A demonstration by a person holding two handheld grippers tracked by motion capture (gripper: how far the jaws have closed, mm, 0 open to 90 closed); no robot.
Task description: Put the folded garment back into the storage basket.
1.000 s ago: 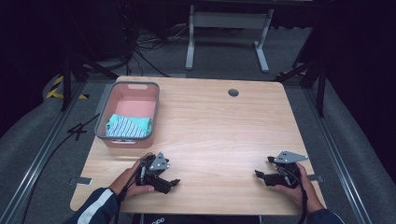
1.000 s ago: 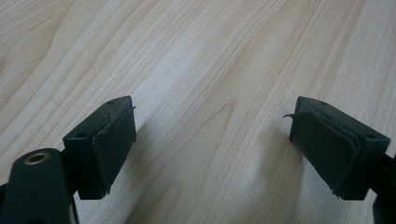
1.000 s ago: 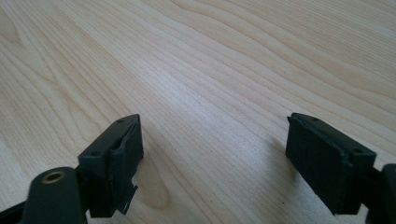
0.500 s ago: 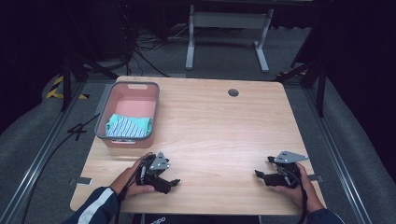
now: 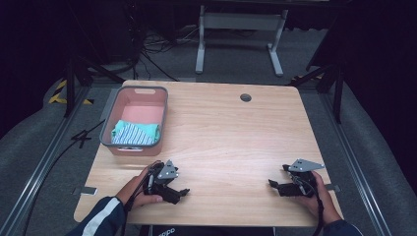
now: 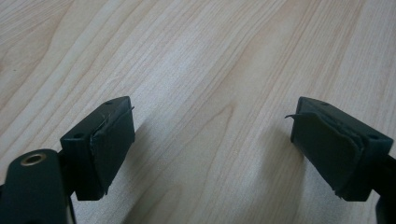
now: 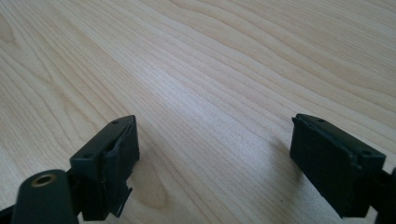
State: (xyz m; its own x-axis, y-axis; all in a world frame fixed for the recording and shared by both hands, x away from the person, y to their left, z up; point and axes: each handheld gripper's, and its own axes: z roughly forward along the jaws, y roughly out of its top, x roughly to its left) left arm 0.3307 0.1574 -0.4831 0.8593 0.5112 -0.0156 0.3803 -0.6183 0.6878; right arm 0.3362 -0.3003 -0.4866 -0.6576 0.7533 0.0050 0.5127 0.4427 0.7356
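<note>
Grippers, left (image 5: 183,192) and right (image 5: 271,183), rested wide and empty at the table's (image 5: 236,132) near edge; a careless reach risked tipping the bin (image 5: 109,133) of cloth (image 5: 135,132).

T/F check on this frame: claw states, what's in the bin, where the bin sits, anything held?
1. Both claws are open. True: the left claw and the right claw each show a wide gap over bare wood.
2. The pink bin is empty. False: a striped cloth lies in its near end.
3. The bin sits at the table's left side. True.
4. The right claw holds the cloth. False: it holds nothing, and the cloth is in the bin.
5. Both hands rest near the table's near edge. True.
</note>
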